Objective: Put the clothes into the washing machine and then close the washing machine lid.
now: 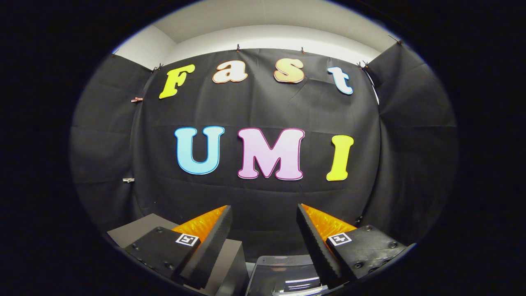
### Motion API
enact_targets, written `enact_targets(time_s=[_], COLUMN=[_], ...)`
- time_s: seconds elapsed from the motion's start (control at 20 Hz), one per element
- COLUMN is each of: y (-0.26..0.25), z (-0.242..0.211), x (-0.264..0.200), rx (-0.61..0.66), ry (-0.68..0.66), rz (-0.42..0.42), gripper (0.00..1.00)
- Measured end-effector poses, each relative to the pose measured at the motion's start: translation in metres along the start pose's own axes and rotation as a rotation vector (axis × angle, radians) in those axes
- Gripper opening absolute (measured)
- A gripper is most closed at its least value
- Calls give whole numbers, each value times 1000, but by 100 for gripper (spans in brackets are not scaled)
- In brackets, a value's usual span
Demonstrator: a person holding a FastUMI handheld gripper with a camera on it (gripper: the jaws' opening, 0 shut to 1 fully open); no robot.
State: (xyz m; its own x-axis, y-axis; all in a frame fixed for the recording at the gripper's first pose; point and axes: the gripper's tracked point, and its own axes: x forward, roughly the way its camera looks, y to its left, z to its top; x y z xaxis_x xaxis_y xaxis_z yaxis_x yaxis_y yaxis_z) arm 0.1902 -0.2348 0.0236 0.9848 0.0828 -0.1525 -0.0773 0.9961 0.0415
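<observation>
Gripper (263,230) was held high and level, facing the black cloth booth wall (263,197); its 2 fingers stood spread wide apart, nothing between them, touching nothing.

Left to right:

- Small clips (137,99) pinned the cloth at the seam where the left side panel met the back panel, 1 higher, 1 lower (128,180).
- Grey flat-topped box-like surface (139,230) lay beneath and beyond the left finger (207,246), its dark front edge dropping away below the fingertip.
- Between the fingers, low down, sat a dark glossy panel with a rounded pale-grey rim (283,273), catching streaks of reflected light. Probably the washing machine's lid or top, though only a sliver showed and whether it stood open or closed could not be told. It lay just right of the grey surface, a narrow gap between the 2.
- Right finger (316,242) overlapped the right edge of that glossy panel.
- Right side cloth panel (411,144) hung past the right finger, folded at the corner.

Above the cloth ran a white wall and ceiling strip (267,35).
</observation>
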Motion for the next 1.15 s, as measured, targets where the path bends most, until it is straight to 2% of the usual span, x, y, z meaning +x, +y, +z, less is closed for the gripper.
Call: enact_targets(time_s=[1.0, 1.15], y=[-5, -3], z=[-2, 1], x=[1, 1], rx=[-12, 5], ry=[24, 10], rz=[-35, -19], gripper=[98, 98])
